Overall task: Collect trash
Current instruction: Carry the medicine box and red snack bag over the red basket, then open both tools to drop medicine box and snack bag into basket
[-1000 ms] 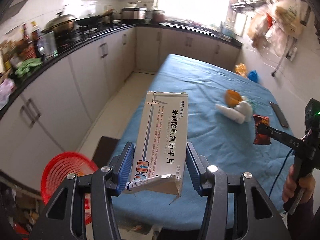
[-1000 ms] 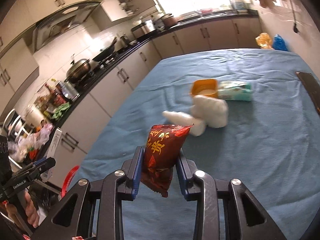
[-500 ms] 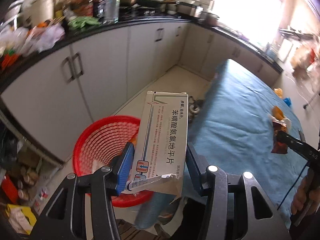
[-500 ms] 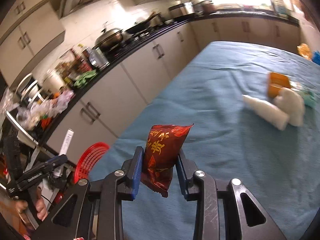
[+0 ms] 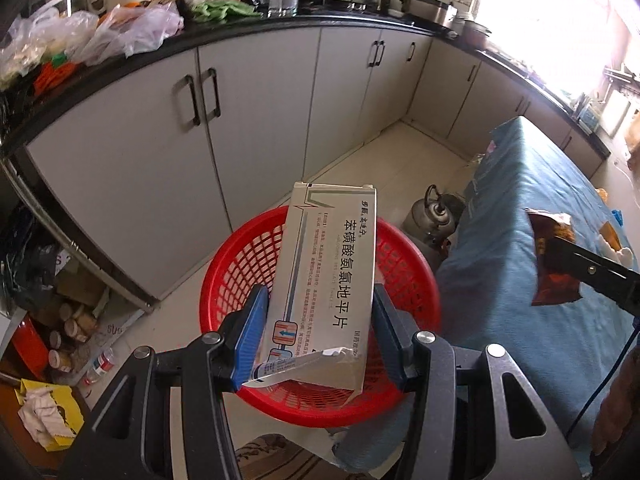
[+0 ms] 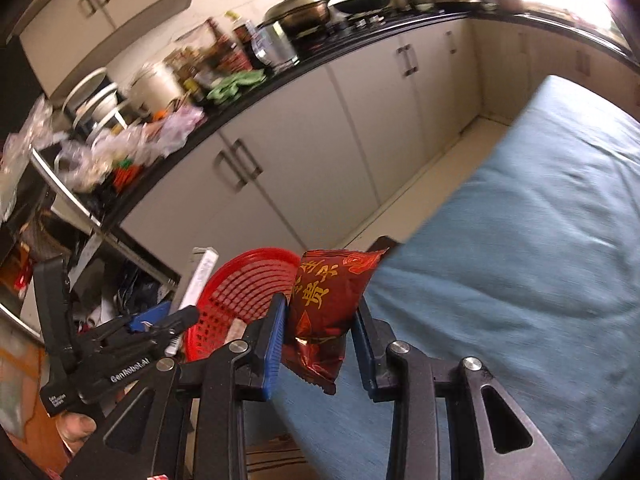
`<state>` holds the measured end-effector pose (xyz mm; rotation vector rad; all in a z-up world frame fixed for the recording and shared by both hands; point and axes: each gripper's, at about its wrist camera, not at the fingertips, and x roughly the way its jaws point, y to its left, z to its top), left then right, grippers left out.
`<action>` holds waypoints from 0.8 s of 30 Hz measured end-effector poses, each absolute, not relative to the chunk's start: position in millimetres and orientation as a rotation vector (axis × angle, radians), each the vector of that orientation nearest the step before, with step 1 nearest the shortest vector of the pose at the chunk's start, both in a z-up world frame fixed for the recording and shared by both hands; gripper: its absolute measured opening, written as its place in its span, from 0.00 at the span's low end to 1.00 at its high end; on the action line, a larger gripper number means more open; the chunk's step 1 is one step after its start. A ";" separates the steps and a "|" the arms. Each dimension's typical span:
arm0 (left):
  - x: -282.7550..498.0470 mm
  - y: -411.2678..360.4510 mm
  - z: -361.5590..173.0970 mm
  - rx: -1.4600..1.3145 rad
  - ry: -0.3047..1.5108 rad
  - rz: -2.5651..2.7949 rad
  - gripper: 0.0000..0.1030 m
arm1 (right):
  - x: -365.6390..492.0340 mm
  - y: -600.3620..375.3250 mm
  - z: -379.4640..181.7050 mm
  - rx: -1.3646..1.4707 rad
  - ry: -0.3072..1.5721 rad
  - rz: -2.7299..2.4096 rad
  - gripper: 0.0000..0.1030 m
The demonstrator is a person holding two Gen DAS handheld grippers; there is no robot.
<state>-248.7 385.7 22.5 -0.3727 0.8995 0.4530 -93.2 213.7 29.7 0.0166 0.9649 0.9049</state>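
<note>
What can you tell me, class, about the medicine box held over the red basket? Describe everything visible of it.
The medicine box is a flat, pale grey-white cardboard carton with black Chinese lettering down its face, small red print and a blue-and-red arrow graphic. Its near end is torn open, a flap hanging loose. It stands on end, slightly tilted, clamped at its long edges by the left tongs, above the red basket on the floor. Only the blue pads touch it.
</note>
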 end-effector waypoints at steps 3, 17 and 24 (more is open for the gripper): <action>-250.1 393.6 14.5 -0.376 0.911 0.465 0.49 | -96.0 241.3 19.8 -0.012 0.993 0.938 0.33; -254.7 409.0 3.0 -0.366 0.909 0.493 0.49 | -99.3 295.7 -16.6 -0.090 1.063 0.984 0.33; -255.8 410.6 3.1 -0.368 0.899 0.492 0.49 | -99.1 302.5 -16.1 -0.111 1.045 0.977 0.33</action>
